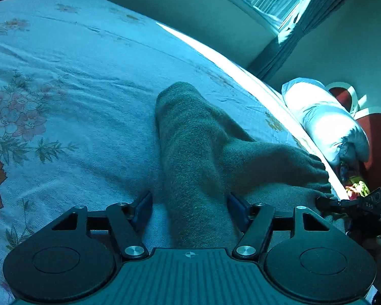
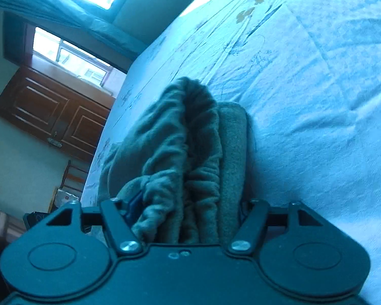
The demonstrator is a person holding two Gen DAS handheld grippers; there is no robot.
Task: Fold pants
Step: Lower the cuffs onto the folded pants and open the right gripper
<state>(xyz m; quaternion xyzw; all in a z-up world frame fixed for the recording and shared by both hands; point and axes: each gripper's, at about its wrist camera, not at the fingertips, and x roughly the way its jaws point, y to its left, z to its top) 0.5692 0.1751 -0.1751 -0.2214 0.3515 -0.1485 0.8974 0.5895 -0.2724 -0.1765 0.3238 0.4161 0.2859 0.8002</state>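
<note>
A bed (image 1: 63, 81) with a pale floral sheet fills most of both views. On it lie the pants (image 1: 198, 152), a thick grey-green fleece bundle running from the middle of the left wrist frame down to its lower edge, and bunched in folds at the centre of the right wrist frame.

The left claw (image 1: 189, 209) stands fairly wide; a fold of the pants runs up between its blue pads, which look clear of the cloth.

The right claw (image 2: 188, 216) is also parted, with gathered cloth filling the gap; whether its pads press on it I cannot tell.

A white pillow (image 1: 322, 119) sits beyond the bed's edge at right.
</note>
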